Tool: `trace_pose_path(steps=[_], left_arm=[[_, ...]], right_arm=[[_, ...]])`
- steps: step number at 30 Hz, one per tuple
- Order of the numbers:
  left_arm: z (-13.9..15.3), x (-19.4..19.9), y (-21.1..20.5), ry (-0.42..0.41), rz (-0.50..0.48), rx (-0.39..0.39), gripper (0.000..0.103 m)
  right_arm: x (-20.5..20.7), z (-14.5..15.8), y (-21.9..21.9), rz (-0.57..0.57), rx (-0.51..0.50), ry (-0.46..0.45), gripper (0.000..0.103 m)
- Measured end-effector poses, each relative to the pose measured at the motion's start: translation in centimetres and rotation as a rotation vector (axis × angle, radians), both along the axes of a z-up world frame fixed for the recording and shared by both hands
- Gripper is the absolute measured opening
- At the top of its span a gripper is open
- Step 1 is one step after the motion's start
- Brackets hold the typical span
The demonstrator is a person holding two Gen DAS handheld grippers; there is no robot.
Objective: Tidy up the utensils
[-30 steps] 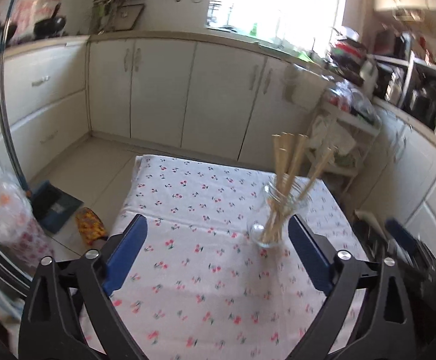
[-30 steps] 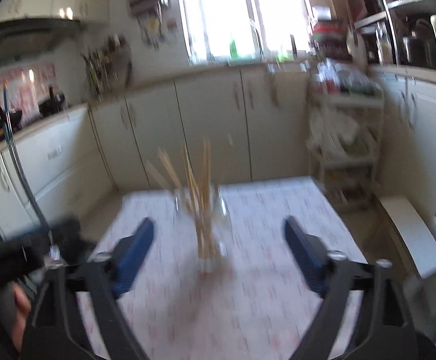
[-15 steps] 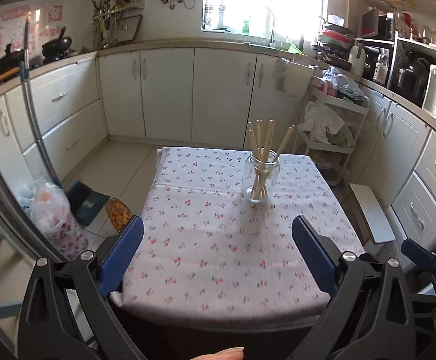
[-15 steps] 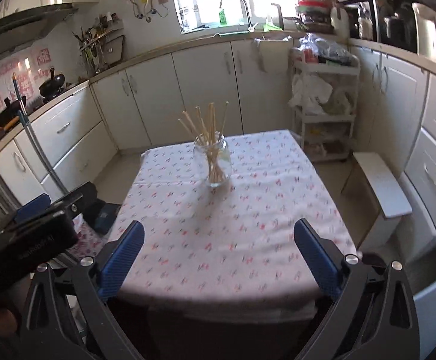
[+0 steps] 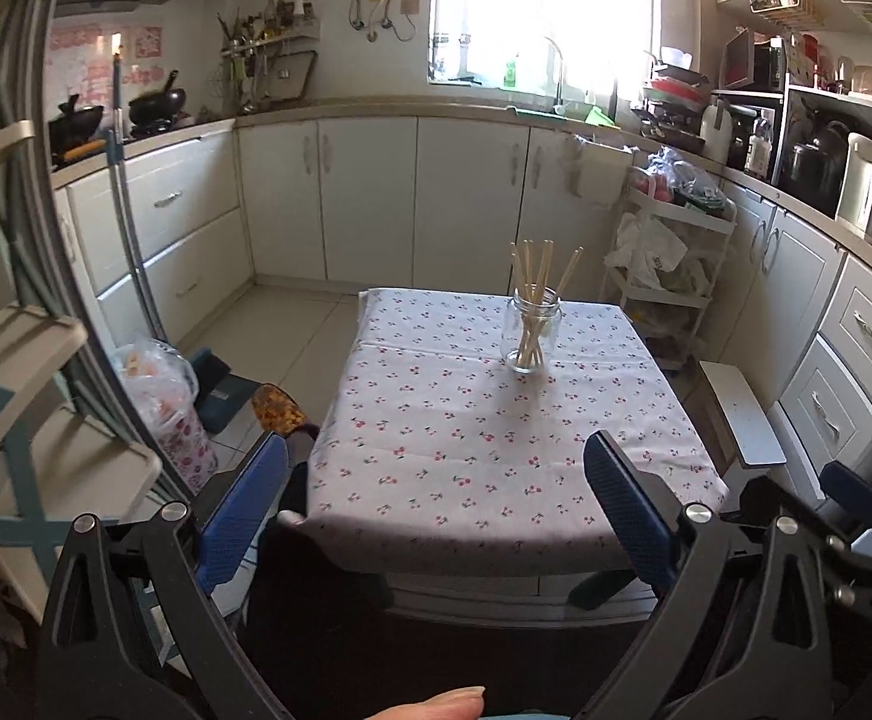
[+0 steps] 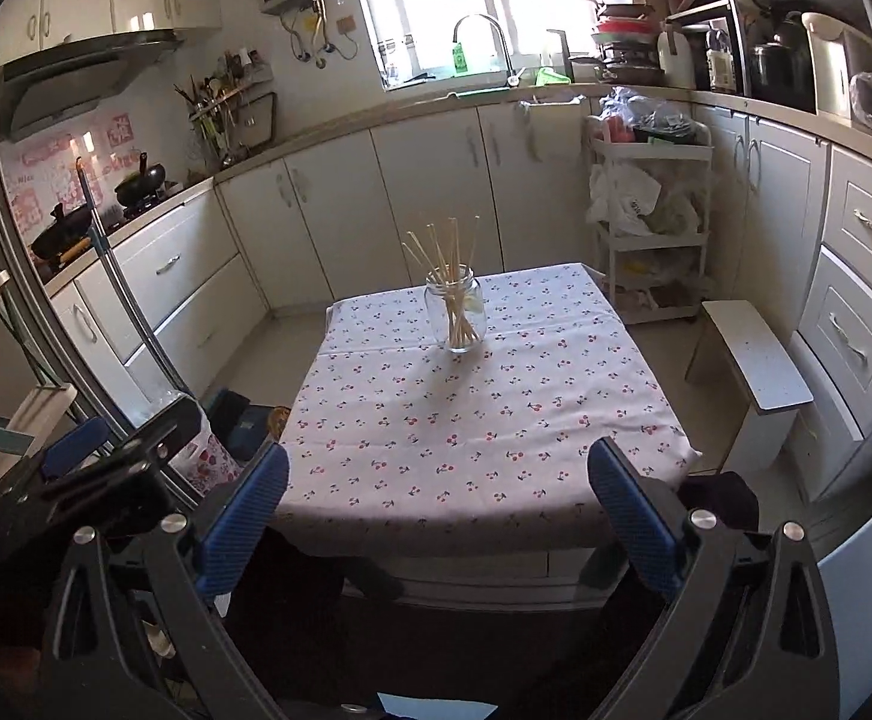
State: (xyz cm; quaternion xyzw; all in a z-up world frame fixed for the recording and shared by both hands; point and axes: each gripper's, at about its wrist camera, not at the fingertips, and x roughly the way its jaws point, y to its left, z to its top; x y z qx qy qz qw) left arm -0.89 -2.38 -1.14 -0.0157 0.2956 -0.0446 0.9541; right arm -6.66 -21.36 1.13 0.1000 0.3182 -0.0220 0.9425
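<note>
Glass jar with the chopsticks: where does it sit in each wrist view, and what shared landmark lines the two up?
Left wrist: the glass jar stands right of centre, on the far right part of the tablecloth, well beyond the open fingers.
Right wrist: the glass jar stands near centre, slightly left, on the far part of the tablecloth.
Shared landmark: the white shelf cart, right of the table.
</note>
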Motion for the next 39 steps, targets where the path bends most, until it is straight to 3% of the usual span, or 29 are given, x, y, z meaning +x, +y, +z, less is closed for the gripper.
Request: trace_pose_path(steps=[9, 15, 27, 39], left_arm=[[1.6, -1.2, 1.8, -0.018, 0.023, -0.028, 0.095], [1.6, -0.2, 0.9, -0.006, -0.001, 0.053, 0.095], [0.7, 0.4, 0.1, 0.034, -0.007, 0.053, 0.095], [1.5, -1.4, 1.2, 0.006, -0.039, -0.010, 0.095]], right_arm=[[-0.8, 1.6, 0.7, 0.009, -0.019, -0.048, 0.096], [0.3, 1.4, 0.7, 0.014, -0.020, -0.036, 0.096], [-0.1, 1.0, 0.5, 0.007, -0.029, -0.015, 0.096], [-1.6, 1.8, 0.7, 0.013, -0.036, -0.039, 0.096]])
